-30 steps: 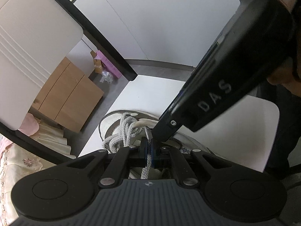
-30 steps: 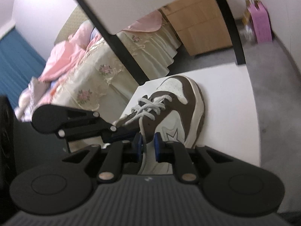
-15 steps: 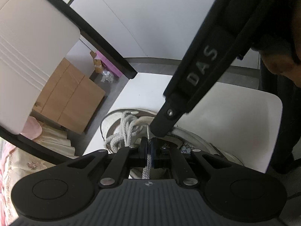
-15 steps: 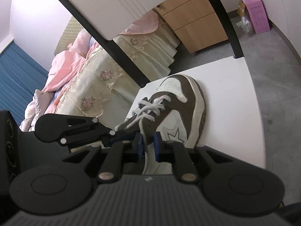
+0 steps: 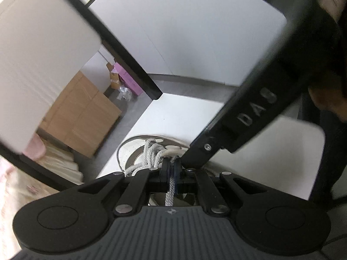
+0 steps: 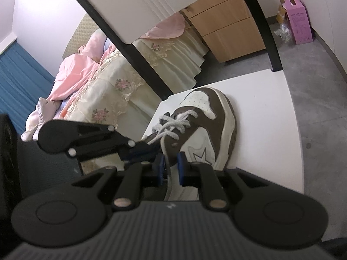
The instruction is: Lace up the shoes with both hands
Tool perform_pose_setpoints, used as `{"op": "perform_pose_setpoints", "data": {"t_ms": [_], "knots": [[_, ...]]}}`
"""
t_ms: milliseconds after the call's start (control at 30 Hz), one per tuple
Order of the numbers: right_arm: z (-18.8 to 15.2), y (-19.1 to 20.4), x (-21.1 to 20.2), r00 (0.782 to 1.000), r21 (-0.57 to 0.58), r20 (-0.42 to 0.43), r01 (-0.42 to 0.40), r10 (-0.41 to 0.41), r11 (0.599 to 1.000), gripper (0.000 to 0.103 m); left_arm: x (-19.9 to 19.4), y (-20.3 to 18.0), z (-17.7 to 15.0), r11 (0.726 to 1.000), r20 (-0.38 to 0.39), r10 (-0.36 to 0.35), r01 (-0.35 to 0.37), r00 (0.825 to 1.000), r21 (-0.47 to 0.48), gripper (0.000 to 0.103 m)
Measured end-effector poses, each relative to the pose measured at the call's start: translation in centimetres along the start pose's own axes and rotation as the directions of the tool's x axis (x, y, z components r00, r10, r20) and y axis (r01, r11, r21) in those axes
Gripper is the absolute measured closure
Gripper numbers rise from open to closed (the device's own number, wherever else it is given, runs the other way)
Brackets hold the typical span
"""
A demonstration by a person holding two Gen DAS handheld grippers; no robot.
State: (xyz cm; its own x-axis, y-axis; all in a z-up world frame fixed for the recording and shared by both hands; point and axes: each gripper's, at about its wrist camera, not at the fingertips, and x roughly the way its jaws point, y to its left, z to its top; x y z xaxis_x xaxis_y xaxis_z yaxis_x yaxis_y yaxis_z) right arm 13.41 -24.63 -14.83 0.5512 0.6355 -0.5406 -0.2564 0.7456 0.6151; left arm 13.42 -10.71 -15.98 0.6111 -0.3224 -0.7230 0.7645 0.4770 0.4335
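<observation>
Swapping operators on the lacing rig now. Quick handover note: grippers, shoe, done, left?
Left gripper: shut on a white lace end just behind the shoe's laced eyelets.
Right gripper: jaws have just been opening a little; the other lace strand runs through the gap close to one pad, and no grip on it is visible.
Shoe: brown and white sneaker on its sole on the white table, near the edge, toe pointing away.
Done: laces cross through the lower eyelets.
Left: no knot or bow visible; probably close the right gripper on its strand, then finish and tie.
</observation>
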Motion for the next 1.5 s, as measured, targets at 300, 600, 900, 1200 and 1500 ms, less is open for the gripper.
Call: {"op": "perform_pose_setpoints", "data": {"t_ms": [300,600,900,1200,1500], "knots": [[0.3,-4.8,-0.2,0.987,0.361,0.070,-0.162,0.147,0.918,0.085,0.8,0.7,-0.5,0.997,0.018,-0.032,0.033,0.999,-0.074,0.099],[-0.7,-7.2,0.6,0.978,0.575,0.108,-0.210,0.180,0.791,0.078,0.7,0.5,-0.7,0.997,0.009,-0.017,0.017,1.000,-0.081,0.098],[-1.5,-7.3,1.6,0.975,0.626,0.137,-0.222,0.176,0.748,0.087,0.9,0.0,-0.4,0.997,-0.003,0.005,-0.005,1.000,-0.071,0.098],[-1.1,-6.8,0.7,0.975,0.570,0.175,-0.214,0.137,0.794,0.101,0.9,-0.4,-0.7,0.997,-0.027,0.053,-0.054,0.998,-0.063,0.082],[-0.8,-9.1,-2.8,0.956,0.585,0.292,-0.155,-0.029,0.796,0.101,0.3,0.0,-0.8,0.990,-0.036,0.057,-0.061,0.998,-0.127,0.082]]}}
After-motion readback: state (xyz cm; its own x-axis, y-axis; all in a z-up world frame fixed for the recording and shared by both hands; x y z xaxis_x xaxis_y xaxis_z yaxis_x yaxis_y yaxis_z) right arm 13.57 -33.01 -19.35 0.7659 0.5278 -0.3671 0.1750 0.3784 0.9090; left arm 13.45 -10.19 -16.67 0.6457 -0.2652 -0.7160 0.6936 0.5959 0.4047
